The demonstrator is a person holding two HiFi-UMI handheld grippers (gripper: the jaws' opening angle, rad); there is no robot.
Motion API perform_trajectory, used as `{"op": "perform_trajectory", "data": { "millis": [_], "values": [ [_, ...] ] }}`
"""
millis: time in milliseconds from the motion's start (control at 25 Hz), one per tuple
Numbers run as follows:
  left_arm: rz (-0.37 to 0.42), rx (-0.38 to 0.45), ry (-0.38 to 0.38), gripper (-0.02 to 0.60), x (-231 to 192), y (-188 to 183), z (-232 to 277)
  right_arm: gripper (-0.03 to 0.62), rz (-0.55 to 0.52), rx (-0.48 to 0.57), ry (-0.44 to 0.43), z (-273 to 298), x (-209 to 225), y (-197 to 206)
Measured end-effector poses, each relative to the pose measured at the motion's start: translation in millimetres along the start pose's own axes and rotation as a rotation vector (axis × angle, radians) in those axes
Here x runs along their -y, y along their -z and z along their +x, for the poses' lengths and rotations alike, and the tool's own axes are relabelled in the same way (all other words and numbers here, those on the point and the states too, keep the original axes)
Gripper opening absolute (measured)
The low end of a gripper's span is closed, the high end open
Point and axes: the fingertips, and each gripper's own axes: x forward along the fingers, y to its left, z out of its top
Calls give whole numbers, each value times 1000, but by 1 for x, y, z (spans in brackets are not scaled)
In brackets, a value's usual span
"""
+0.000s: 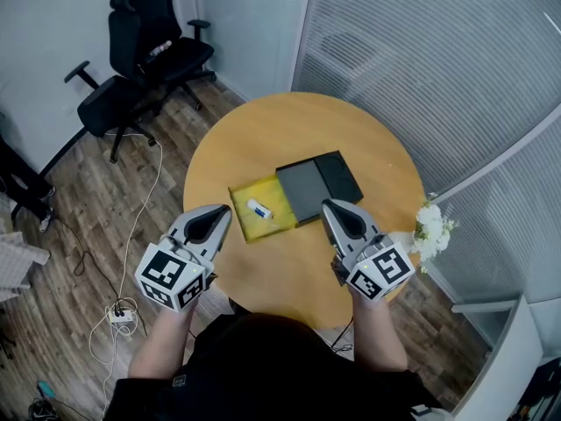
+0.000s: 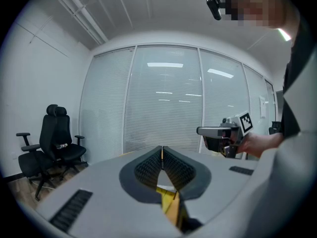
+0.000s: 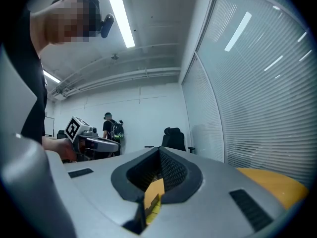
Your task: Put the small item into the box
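While left tool [image 1: 225,215] and right tool [image 1: 327,209] hover shut, empty, over the table [image 1: 263,134] edge, the box [image 1: 307,185] lies between.

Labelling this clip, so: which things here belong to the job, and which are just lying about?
Job: small white item, lying in the yellow tray; black box sleeve; left gripper and right gripper, both shut.
Lying about: white flowers, office chairs, power strip on the floor.

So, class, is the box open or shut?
Open: black cover slid aside, baring the yellow tray with a small white item inside.
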Motion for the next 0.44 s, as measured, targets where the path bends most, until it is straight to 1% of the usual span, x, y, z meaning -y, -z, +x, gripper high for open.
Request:
{"op": "perform_trajectory", "data": {
  "millis": [440],
  "values": [
    [-2, -2, -2, 18, -2, 2, -1, 35, 13, -2, 1, 0, 0, 2]
  ]
}}
